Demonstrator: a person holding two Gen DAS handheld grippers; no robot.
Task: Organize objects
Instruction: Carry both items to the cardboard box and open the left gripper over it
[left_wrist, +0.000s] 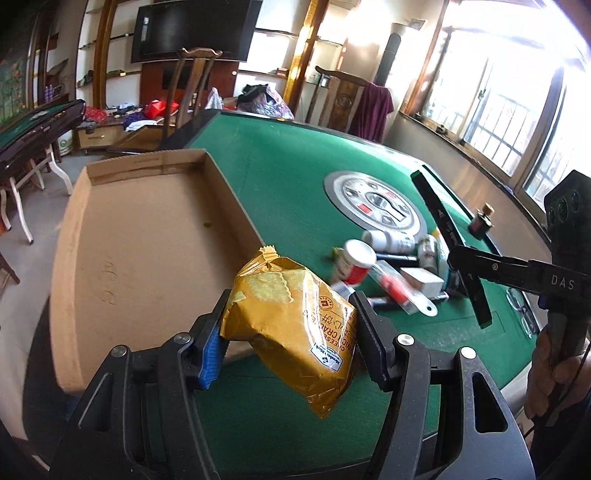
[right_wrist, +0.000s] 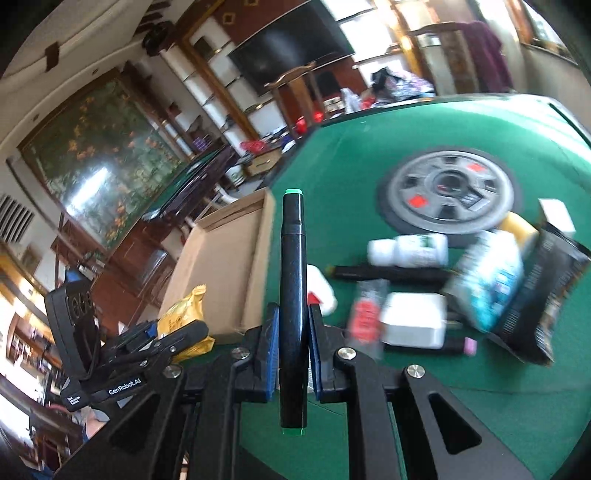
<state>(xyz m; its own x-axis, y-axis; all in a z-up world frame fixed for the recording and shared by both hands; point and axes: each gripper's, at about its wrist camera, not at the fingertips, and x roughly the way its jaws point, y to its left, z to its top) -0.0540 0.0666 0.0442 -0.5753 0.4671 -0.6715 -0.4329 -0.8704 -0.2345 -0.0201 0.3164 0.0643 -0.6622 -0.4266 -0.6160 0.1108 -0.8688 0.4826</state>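
Yellow foil is filling our left claw (left_wrist: 290, 334): we are pinching a cracker packet (left_wrist: 295, 332) between the two pads, which are spread only as wide as the packet and are pressing on its sides. The packet is hanging tilted in the air, above the near edge of the green table (left_wrist: 295, 162) and just beside the right wall of the cardboard tray (left_wrist: 140, 236). The tray is lying at the left edge of the table, and its floor is showing only bare cardboard.

In our right claw (right_wrist: 293, 343) we are holding a black marker (right_wrist: 293, 295) with green ends. The blue pads are almost together and are gripping the marker at its middle, so it is pointing forward along the fingers, above the near part of the table.

Near the middle of the table, in front of the round silver disc (left_wrist: 373, 201), other things are lying in a loose heap: a white bottle (right_wrist: 408, 251), a white box (right_wrist: 413, 319), a second black marker (right_wrist: 388, 273) and a dark packet (right_wrist: 543, 291). Their details are blurred.
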